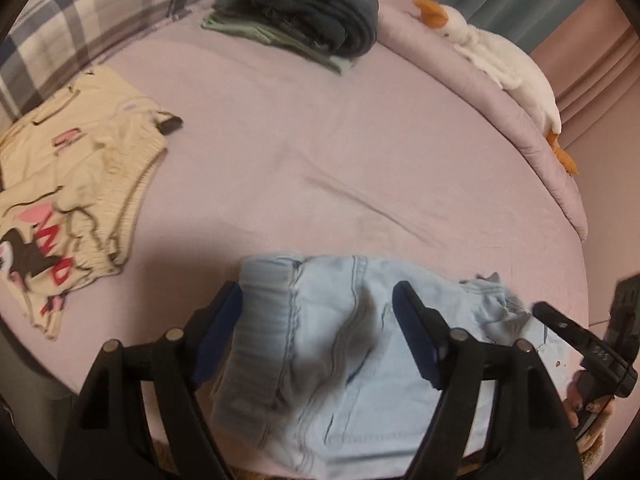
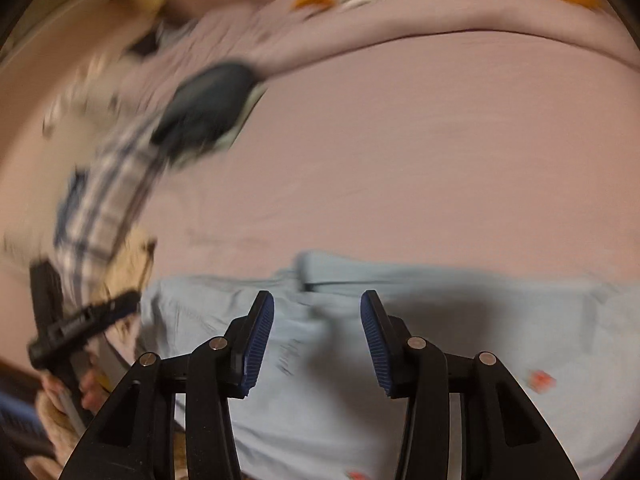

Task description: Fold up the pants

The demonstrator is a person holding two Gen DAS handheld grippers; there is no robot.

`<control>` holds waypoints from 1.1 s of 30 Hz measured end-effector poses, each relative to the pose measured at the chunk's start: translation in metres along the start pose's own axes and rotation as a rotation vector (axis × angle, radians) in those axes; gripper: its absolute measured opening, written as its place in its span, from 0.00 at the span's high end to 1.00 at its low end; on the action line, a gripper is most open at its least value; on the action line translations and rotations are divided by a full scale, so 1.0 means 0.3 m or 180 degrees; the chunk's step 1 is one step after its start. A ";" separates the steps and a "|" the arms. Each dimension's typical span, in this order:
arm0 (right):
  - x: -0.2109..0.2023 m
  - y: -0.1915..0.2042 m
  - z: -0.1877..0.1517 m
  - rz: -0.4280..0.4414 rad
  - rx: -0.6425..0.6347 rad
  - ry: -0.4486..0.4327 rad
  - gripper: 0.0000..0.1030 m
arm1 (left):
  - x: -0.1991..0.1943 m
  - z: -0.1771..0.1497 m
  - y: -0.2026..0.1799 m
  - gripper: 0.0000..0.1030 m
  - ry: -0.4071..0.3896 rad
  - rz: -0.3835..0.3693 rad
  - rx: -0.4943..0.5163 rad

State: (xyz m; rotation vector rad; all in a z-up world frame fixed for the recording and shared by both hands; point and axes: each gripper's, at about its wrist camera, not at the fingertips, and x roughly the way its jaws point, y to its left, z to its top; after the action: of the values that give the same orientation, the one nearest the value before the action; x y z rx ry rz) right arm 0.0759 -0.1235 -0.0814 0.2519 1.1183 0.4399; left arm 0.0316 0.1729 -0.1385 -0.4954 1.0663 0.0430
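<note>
Both your left tongs [image 1: 318, 334] and right tongs [image 2: 317, 342] hang open above the pale-blue pants [image 1: 340, 360], apparently half-folded. Next, grip an edge.

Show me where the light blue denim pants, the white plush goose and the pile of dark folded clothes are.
light blue denim pants [image 1: 336, 344]: left wrist view, on the seamed middle panel.
white plush goose [image 1: 508, 60]: left wrist view, on its white body.
pile of dark folded clothes [image 1: 316, 8]: left wrist view, on the top dark garment.
</note>
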 end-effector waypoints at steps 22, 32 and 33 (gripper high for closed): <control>0.300 0.039 0.114 -0.0303 -0.0103 0.0242 0.93 | 0.072 -0.046 -0.007 0.79 -0.0196 0.0520 0.0414; 0.275 0.072 0.095 -0.0601 -0.0317 0.0100 0.93 | 0.067 -0.056 0.001 0.79 -0.0190 0.0592 0.0430; 0.273 0.079 0.093 -0.0624 -0.0327 0.0080 0.93 | 0.059 -0.059 0.002 0.79 -0.0192 0.0604 0.0428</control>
State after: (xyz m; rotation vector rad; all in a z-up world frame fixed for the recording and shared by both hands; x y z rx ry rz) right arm 0.1261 -0.0640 -0.1262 0.0459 1.1294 0.3256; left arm 0.0255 0.1627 -0.1606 -0.2689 1.0468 0.1517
